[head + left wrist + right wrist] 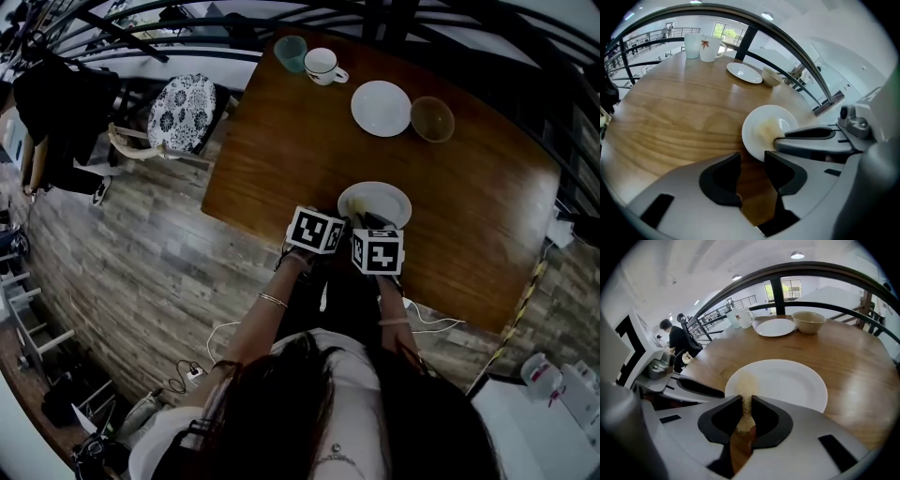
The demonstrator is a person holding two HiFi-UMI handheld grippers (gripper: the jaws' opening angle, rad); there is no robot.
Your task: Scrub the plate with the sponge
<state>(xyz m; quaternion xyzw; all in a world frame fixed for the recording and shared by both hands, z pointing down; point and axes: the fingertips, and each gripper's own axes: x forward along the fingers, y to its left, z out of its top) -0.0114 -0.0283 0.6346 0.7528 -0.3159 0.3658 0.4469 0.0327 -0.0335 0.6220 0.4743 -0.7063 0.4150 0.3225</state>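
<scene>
A white plate point(375, 202) point(761, 123) point(787, 380) lies near the front edge of the brown wooden table point(281, 150). My right gripper point(371, 221) point(746, 401) is shut on a thin yellowish sponge point(746, 386), squeezed upright between its jaws. The sponge's tip rests on the plate's left part, leaving a yellowish smear point(766, 129) there. My left gripper point(345, 223) point(753, 161) stands open just left of the right one. Its jaws hang over the plate's near rim with only table and rim showing in the gap. The two grippers are almost touching.
At the table's far side stand a second white plate point(381, 108), a tan bowl point(432, 119), a white mug point(323, 66) and a teal cup point(291, 53). A chair with a patterned cushion point(183, 112) is at the table's left. A dark railing point(820, 268) runs behind the table.
</scene>
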